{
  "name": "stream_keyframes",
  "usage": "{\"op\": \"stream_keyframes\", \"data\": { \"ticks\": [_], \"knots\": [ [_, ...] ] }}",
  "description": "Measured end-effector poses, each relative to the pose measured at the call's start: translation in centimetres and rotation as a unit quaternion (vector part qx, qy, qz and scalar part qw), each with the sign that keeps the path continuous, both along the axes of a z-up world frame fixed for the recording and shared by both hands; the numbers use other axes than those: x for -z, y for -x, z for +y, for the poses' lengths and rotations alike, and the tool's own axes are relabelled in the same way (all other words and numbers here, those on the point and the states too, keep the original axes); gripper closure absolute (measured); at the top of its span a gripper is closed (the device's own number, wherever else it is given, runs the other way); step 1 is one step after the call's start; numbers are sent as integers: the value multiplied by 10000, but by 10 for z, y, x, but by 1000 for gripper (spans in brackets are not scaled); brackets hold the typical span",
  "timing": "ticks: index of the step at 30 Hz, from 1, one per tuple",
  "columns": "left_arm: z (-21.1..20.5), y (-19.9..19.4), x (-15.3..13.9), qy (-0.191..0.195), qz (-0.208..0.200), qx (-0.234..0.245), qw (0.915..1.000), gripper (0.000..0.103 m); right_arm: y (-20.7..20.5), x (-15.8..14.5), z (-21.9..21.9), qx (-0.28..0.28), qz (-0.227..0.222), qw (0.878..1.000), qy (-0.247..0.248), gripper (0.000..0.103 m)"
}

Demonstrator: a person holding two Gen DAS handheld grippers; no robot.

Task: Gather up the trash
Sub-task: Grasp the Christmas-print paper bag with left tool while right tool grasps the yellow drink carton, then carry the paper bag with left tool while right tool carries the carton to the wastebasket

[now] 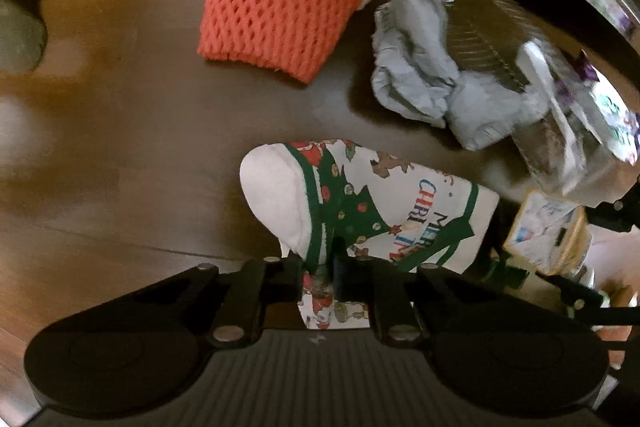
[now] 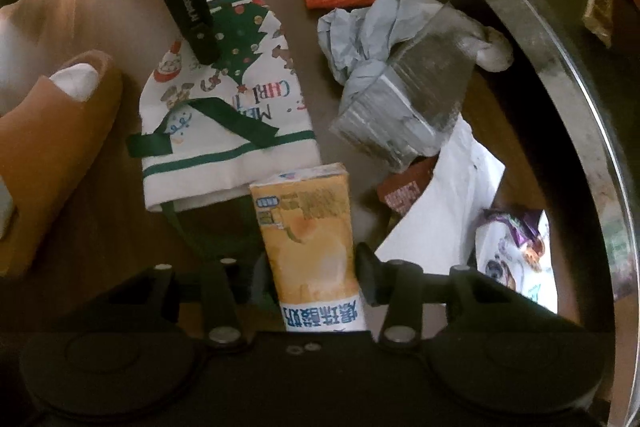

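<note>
My left gripper (image 1: 318, 277) has its fingers pinched narrow on the Christmas bag (image 1: 372, 203), a white printed bag with green trim and a green tree; the fabric passes between the two fingers and shows again beneath them. From the right wrist view, the same left gripper (image 2: 202, 49) comes in from the upper left and presses down on the upper part of the Christmas bag (image 2: 224, 99), which lies flat on the brown floor (image 2: 120, 219).

My right gripper (image 2: 310, 279) holds the yellow drink carton (image 2: 308, 235) upright between its fingers, one finger touching each side of the carton. The carton stands just in front of the bag's lower hem. In the left wrist view the yellow drink carton (image 1: 546, 235) appears at the right edge, beside the bag.

Remaining trash on the floor (image 1: 120, 147):
- orange foam net (image 1: 280, 15), beyond the bag
- crumpled grey paper (image 1: 420, 83), right of the net
- clear plastic container (image 2: 404, 107), touching the grey paper
- white sheet (image 2: 448, 199) and purple snack wrapper (image 2: 516, 247), near the right side

A large round metal rim (image 2: 560, 67) curves along the right of the right wrist view. A foot in an orange slipper (image 2: 52, 147) stands left of the bag
</note>
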State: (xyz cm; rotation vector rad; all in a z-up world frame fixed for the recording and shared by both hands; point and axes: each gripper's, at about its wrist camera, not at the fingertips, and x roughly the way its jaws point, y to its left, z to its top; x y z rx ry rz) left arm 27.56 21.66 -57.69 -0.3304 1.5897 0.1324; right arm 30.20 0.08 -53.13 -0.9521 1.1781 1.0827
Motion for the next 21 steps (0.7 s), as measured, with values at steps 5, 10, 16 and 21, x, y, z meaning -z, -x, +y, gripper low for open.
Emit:
{"op": "stream_keyframes", "data": {
  "ticks": [5, 10, 16, 21],
  "knots": [
    [-5, 3, -33, -43, -234, 350, 9991, 93, 1, -31, -14, 465, 114, 9987, -176, 62],
    [-8, 1, -79, -53, -488, 645, 9967, 94, 10, -72, -25, 835, -68, 9956, -431, 62],
    [-23, 8, -155, -258, -1042, 1129, 9878, 94, 10, -137, -39, 1411, -304, 9862, -814, 62],
    [-30, 19, -219, -508, -1527, 1411, 9768, 94, 15, -198, -48, 1794, -573, 9748, -1196, 62]
  ]
}}
